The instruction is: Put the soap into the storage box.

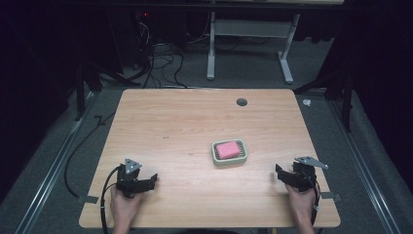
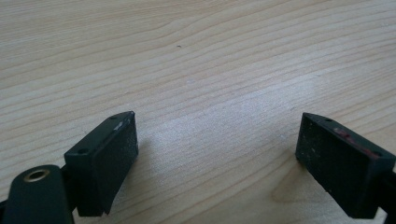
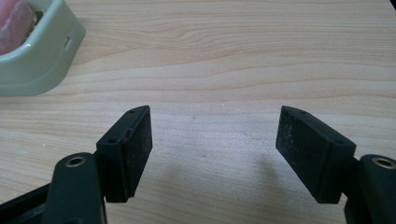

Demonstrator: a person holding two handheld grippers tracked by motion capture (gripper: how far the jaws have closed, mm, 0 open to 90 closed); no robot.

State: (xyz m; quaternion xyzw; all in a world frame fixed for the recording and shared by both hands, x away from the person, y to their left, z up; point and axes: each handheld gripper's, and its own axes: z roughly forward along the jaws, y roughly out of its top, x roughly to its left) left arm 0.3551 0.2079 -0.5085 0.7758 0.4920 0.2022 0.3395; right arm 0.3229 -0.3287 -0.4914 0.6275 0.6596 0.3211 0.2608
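The pink soap (image 1: 227, 149) lies in a pale green dish (image 1: 230, 159) mid-counter (image 1: 185, 122), its long axis running side to side. Left tool (image 1: 155, 180) and right tool (image 1: 278, 171) rest near the front edge, both released and empty. The dish sits forward-left of the right tool, which is nearer.

The table (image 1: 195, 126) is seen brightly lit from above amid dark surroundings in the soft high view, while a pale sheen and soft shadows are shown on the wood in both gripper views.
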